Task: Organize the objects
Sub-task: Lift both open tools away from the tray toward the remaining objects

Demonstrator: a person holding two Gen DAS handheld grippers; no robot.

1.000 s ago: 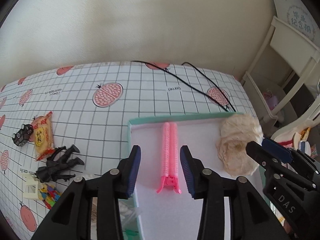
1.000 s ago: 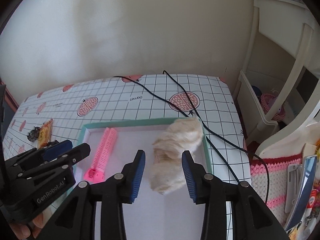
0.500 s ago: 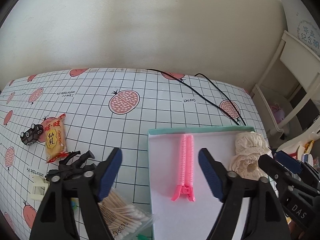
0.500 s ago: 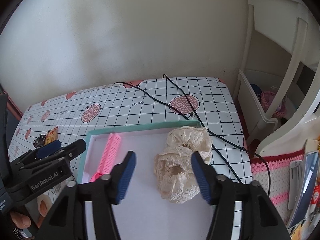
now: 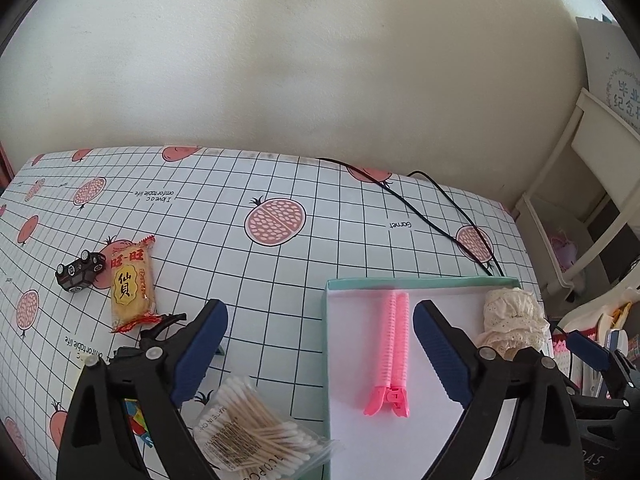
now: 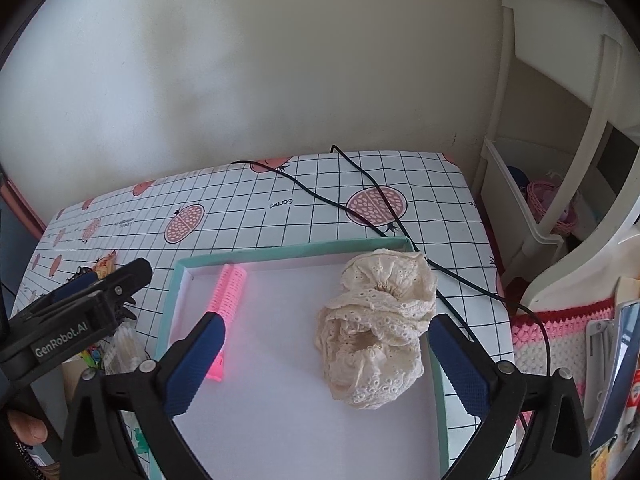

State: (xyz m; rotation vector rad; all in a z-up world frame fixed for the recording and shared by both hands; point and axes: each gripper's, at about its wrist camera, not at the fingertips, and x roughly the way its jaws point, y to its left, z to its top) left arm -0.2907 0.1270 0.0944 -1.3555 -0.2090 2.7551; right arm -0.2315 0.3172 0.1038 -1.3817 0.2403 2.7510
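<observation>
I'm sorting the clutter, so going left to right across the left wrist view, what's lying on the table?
Toy car → snack packet → cotton swab pack → pink hair clip in the teal-rimmed box → cream lace scrunchie.

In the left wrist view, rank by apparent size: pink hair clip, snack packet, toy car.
1. pink hair clip, slightly longer, but nearer the camera
2. snack packet, close to it, so unsure
3. toy car, clearly smallest

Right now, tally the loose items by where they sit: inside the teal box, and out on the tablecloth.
In the teal box: 2, pink hair roller and cream lace scrunchie.
On the tablecloth, identifiable: 3, toy car, snack packet, cotton swab pack.
Total: 5; items behind the left gripper are too hidden to count.
</observation>
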